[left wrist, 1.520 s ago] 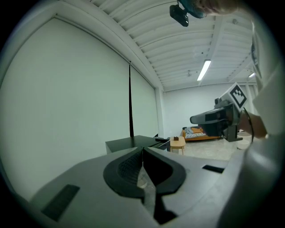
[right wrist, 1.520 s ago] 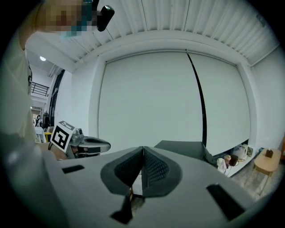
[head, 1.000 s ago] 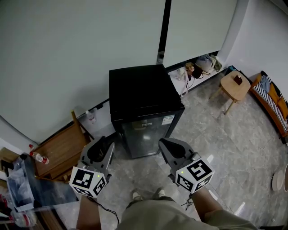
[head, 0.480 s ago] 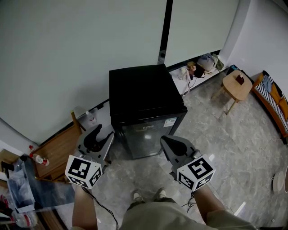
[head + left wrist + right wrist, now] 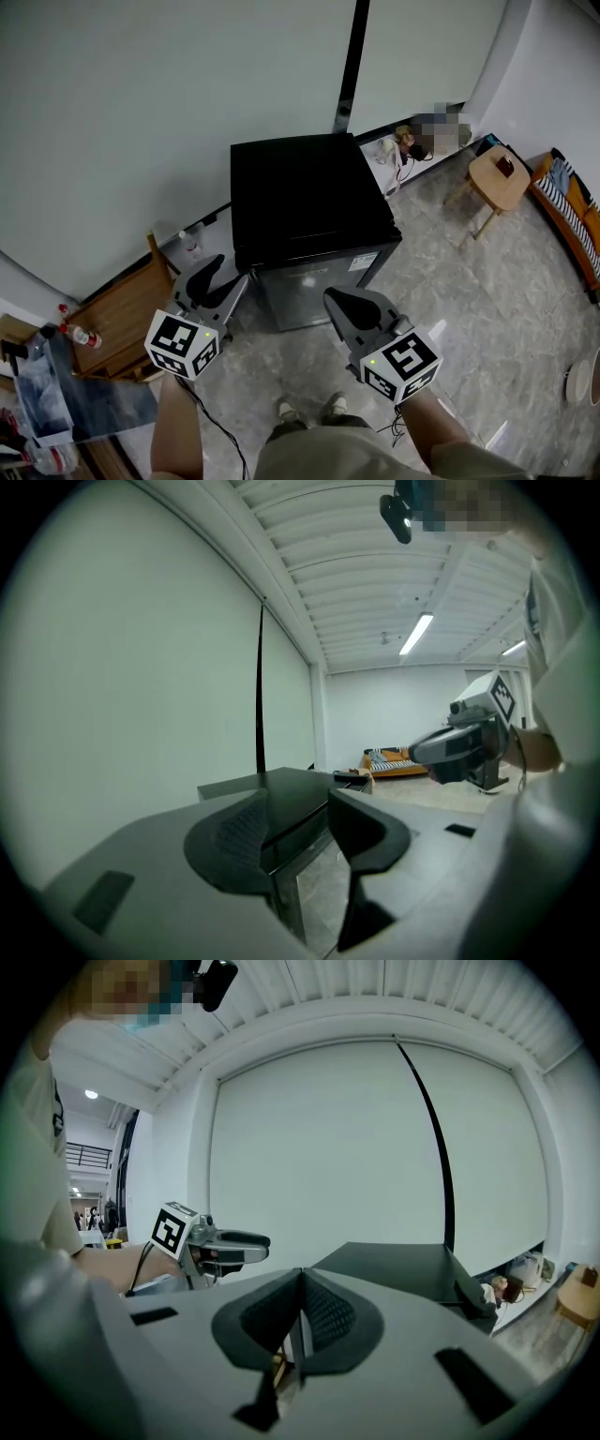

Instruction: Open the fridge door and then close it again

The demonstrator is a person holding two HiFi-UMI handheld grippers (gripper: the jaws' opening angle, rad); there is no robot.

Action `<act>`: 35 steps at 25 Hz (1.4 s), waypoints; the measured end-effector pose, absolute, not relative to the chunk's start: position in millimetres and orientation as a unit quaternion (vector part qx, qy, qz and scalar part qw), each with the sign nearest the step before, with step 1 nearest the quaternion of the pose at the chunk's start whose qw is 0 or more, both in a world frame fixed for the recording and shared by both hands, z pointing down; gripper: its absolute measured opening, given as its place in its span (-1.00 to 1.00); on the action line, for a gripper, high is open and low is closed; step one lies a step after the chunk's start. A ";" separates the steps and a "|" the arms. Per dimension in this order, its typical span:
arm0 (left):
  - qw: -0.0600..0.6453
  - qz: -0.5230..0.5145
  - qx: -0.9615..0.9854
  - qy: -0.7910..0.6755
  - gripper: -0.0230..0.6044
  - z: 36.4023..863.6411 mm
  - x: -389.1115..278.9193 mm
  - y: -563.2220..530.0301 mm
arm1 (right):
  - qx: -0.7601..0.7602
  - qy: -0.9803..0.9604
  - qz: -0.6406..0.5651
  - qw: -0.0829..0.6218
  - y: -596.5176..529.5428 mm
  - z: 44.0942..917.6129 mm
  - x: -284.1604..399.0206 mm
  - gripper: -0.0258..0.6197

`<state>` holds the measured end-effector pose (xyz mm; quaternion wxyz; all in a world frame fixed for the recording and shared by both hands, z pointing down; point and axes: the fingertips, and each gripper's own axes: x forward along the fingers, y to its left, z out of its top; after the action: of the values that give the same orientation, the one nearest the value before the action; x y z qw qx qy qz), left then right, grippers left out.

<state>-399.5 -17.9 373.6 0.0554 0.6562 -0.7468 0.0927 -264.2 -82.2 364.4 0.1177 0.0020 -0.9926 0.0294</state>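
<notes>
Black fridge stands on the grey floor against the far wall, door shut and facing the person. Left tool sits just beside the fridge's near left corner. Its jaws are spread and have just been opening. In the left gripper view the fridge's corner edge shows through the gap and the pads do not press on it. Right tool hangs near the door's right part, apart from it, jaws clenched together with nothing between them. Wooden stool far right, well apart from the fridge. Wooden chair left of the fridge.
</notes>
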 end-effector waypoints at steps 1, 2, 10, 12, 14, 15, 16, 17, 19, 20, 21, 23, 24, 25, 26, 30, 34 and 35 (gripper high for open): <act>0.057 0.094 0.656 -0.747 -0.33 376.7 -401.8 -21.0 | 0.002 -0.992 0.030 0.120 -83.0 366.1 -266.5 -0.93; 0.057 0.099 0.655 -0.747 -0.33 380.6 -404.1 -24.0 | 0.001 -0.992 0.032 0.121 -83.9 368.7 -268.7 -0.93; 0.055 0.098 0.658 -0.745 -0.33 411.4 -422.6 -42.4 | 0.001 -0.990 0.036 0.139 -88.7 387.0 -286.5 -0.93; 0.065 0.092 0.663 -0.740 -0.33 420.2 -426.3 -47.2 | 0.004 -0.989 0.039 0.145 -91.1 392.8 -289.6 -0.93; 0.074 0.089 0.670 -0.734 -0.33 429.6 -429.2 -51.5 | 0.007 -0.987 0.039 0.154 -92.3 399.3 -292.2 -0.93; 0.078 0.087 0.673 -0.731 -0.31 434.0 -430.7 -53.2 | 0.008 -0.986 0.037 0.160 -92.7 402.6 -293.5 -0.93; 0.084 0.085 0.675 -0.728 -0.26 438.3 -432.2 -54.7 | 0.008 -0.986 0.037 0.164 -92.9 405.6 -294.8 -0.93; 0.089 0.083 0.677 -0.726 -0.22 442.5 -433.4 -55.9 | 0.007 -0.985 0.038 0.167 -92.7 408.2 -295.7 -0.93; 0.097 0.084 0.680 -0.721 -0.21 450.1 -434.6 -58.0 | 0.006 -0.984 0.044 0.172 -92.0 413.2 -296.6 -0.93; 0.099 0.086 0.682 -0.720 -0.20 453.5 -435.3 -59.2 | 0.006 -0.984 0.046 0.175 -91.7 415.6 -297.3 -0.93; 0.101 0.087 0.683 -0.718 -0.20 456.7 -436.5 -60.6 | 0.006 -0.983 0.047 0.177 -91.6 418.1 -298.5 -0.93; 0.104 0.090 0.687 -0.713 -0.20 462.7 -438.9 -63.6 | 0.006 -0.982 0.049 0.180 -90.9 422.8 -301.4 -0.93; 0.105 0.090 0.689 -0.711 -0.20 465.4 -439.6 -64.6 | 0.005 -0.982 0.049 0.183 -90.2 425.0 -302.6 -0.93; 0.106 0.089 0.691 -0.709 -0.20 467.7 -440.1 -65.1 | 0.004 -0.982 0.050 0.185 -89.5 426.9 -303.4 -0.93; 0.107 0.087 0.693 -0.708 -0.19 469.2 -440.5 -65.3 | 0.003 -0.981 0.051 0.186 -88.9 428.5 -303.8 -0.93; 0.102 0.082 0.697 -0.705 -0.18 469.6 -440.9 -64.3 | 0.004 -0.979 0.058 0.193 -88.3 435.1 -303.3 -0.93; 0.097 0.072 0.702 -0.702 -0.18 470.2 -441.1 -63.8 | 0.004 -0.978 0.065 0.197 -87.8 441.7 -303.2 -0.93; 0.097 0.070 0.704 -0.700 -0.18 470.5 -440.9 -63.3 | 0.003 -0.978 0.067 0.198 -86.7 443.0 -303.1 -0.93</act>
<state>-440.9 -63.3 470.5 0.0971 0.7037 -0.7004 0.0699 -303.1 -86.7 443.0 0.1982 0.0034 -0.9779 0.0670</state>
